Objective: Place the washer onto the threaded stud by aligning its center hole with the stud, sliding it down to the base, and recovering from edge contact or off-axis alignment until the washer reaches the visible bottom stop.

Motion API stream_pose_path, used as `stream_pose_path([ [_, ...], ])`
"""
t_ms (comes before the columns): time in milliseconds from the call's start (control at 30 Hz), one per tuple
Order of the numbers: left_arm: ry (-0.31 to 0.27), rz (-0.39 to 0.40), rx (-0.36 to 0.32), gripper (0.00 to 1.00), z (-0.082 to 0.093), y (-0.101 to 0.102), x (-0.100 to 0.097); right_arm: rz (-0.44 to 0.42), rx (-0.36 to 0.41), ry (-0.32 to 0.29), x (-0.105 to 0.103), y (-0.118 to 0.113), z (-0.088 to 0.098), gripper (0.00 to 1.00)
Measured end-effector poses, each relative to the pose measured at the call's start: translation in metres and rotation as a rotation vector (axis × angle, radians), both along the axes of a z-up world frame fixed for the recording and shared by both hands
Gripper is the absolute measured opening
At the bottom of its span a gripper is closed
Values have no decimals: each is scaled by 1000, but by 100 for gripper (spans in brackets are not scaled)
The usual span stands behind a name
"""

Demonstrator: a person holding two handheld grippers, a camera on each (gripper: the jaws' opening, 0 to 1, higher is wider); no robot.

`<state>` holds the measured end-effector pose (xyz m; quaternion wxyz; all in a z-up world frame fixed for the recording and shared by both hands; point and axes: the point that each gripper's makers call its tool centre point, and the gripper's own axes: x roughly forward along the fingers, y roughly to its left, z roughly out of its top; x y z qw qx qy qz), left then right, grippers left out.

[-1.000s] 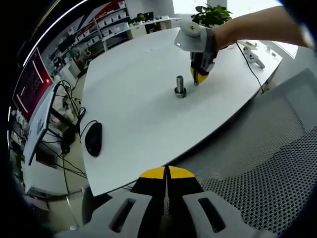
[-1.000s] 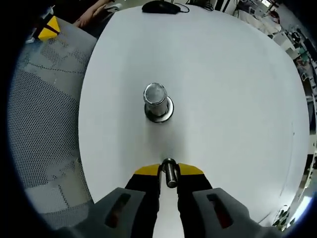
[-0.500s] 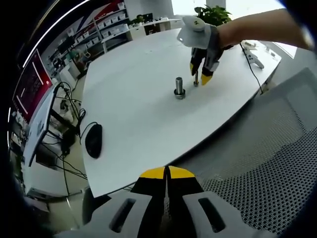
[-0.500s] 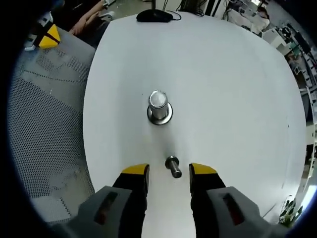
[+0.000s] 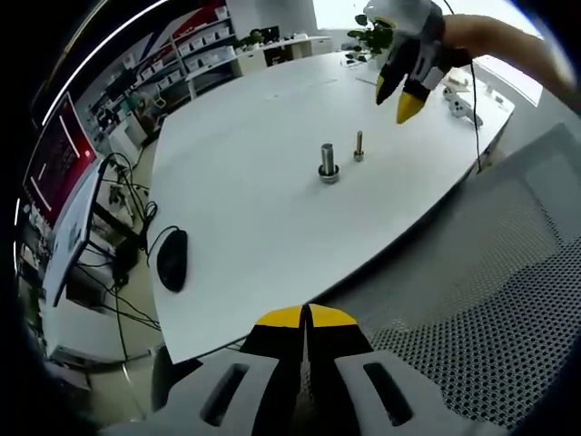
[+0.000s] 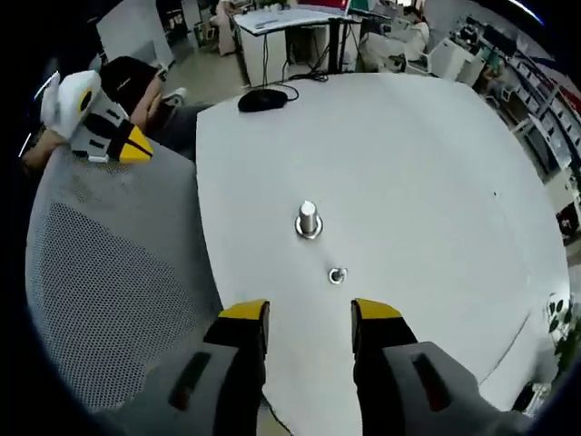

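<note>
R gripper (image 6: 309, 313), grey body w/ yellow-tipped jaws, is spread wide and holds nothing; it hangs above the near edge of the white round-cornered table (image 6: 418, 182). In the left gripper view it shows (image 5: 406, 89) high over the table's far side, jaws apart, a person's bare forearm behind it.

L gripper (image 5: 306, 317): yellow tips pressed together, nothing between them, off the table over the grey mesh chair back (image 5: 490, 291). In the right gripper view it sits (image 6: 136, 145) beyond the table's left edge, above the same mesh.

No containers seen. Mid-table stands the thick silver threaded stud on a wide round base (image 6: 309, 221), upright. Just beside it, nearer the R gripper, a small slim silver bolt-like piece (image 6: 337, 275) stands upright, apart from the stud. Cannot tell if a washer is on it; too small.

Around: black computer mouse (image 5: 172, 255) w/ cable near the table edge, well apart from the stud; potted green plant (image 5: 372, 32) past the far edge; shelves w/ bins (image 5: 195, 50) beyond.
</note>
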<state>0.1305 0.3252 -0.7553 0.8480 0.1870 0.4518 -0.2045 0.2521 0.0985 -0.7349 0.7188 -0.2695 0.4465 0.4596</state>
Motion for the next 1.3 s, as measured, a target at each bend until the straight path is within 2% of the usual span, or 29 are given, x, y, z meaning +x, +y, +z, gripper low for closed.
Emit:
stream_pose_path([
  [300,2,0,1,0,0,0,0,-194,217,-5,-37,-23,41,39],
  [467,2,7,1,0,0,1,-1,-308,381,0,-61,-32,59,39],
  [500,2,10,0,0,0,1,-1,-314,399,-3,-65,-32,61,39],
  [567,1,14,0,0,0,2,-1,-320,473,-60,-70,-32,71,39],
  [667,1,21,2,0,0,3,0,-338,519,-70,-84,-38,75,39],
  [733,-2,24,2,0,0,3,0,-356,536,-101,-89,-43,75,40],
  [867,-19,35,-4,0,3,4,1,-409,555,-115,-100,-49,71,40],
  [1000,0,36,3,0,1,5,0,-373,515,-119,-121,-44,65,37],
  [1133,-5,36,3,0,1,5,0,-358,495,-113,-134,-41,58,37],
  [1200,-8,40,2,0,2,5,0,-351,510,-97,-140,-35,52,38],
  [1233,-10,41,2,0,2,5,0,-347,512,-67,-145,-30,48,39],
  [1300,-14,39,2,0,3,5,0,-355,513,-66,-146,-26,45,39],
])
